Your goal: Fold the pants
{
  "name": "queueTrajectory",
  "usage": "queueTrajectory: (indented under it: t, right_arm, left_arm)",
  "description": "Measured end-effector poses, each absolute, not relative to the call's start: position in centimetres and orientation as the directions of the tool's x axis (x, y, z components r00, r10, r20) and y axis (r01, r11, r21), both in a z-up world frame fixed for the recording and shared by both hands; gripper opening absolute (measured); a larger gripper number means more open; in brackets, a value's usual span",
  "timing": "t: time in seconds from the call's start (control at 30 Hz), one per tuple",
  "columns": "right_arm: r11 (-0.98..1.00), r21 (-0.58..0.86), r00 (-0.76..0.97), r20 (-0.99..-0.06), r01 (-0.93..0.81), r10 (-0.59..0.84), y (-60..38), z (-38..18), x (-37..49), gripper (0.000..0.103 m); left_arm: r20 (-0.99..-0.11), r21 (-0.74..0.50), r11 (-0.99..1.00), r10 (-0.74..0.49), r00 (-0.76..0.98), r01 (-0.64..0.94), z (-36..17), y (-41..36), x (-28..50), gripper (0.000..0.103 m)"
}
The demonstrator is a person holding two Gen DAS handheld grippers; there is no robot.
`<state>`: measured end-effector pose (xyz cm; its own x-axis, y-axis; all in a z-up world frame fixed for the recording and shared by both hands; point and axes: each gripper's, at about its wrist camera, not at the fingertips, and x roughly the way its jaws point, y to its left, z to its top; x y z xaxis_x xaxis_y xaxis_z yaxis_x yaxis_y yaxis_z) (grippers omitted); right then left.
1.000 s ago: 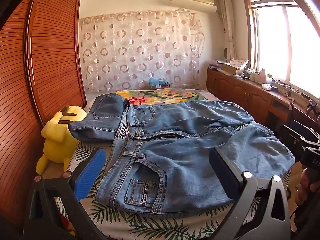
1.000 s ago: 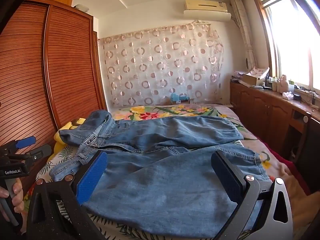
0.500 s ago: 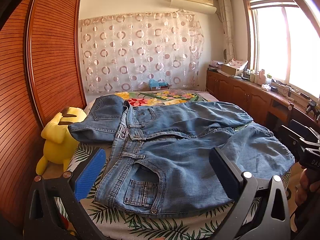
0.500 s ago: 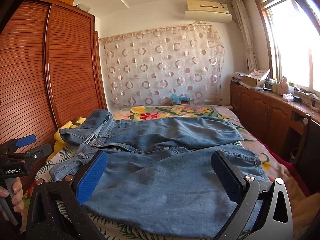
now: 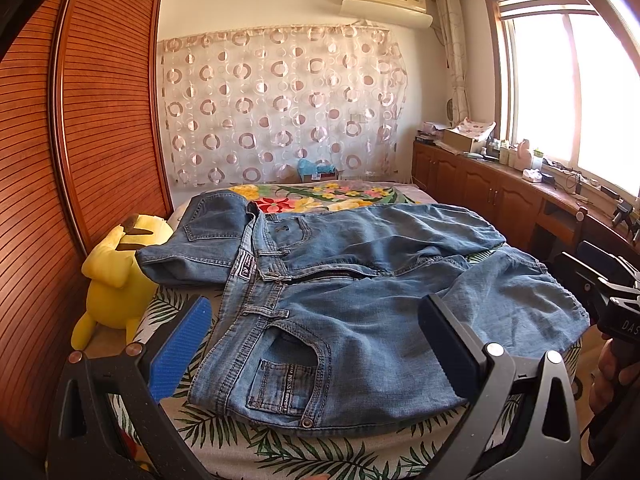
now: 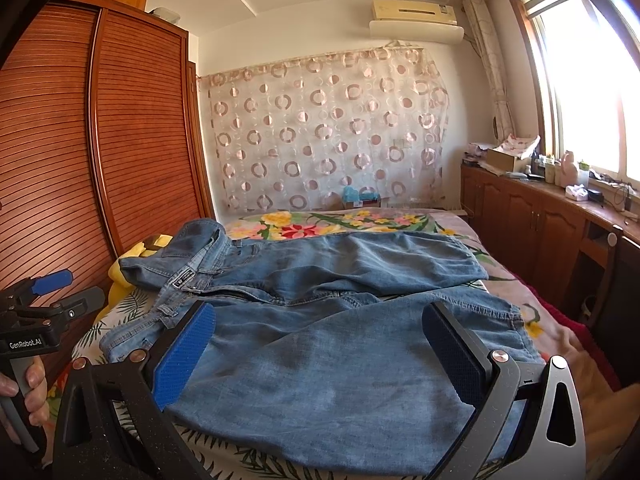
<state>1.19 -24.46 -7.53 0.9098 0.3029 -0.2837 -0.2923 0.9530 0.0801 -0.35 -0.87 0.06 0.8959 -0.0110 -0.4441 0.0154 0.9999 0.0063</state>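
Both cameras have tilted slightly upward; the jeans (image 5: 360, 312) lie unmoved mid-frame. Left gripper (image 5: 316, 344) and right gripper (image 6: 320, 348) hang released, so folding hasn't begun

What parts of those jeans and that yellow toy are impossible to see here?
- Jeans: near hem, right wrist view, hidden behind the right gripper.
- Yellow plush toy: mostly hidden behind the jeans there.
- Pocket label: left wrist view, lettering too small.
- Left gripper: open, touching nothing.
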Motion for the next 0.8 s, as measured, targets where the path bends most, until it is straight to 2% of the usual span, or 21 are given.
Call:
queueTrajectory:
  t: [0.8]
  right_arm:
    - [0.952,0.080,0.909,-0.284,-0.295,0.306,-24.48,-7.42,1.07,0.103]
  left_arm:
    - [-0.442,0.005,1.000,-0.012,0.897,0.016,0.04,-0.93,-0.41,0.103]
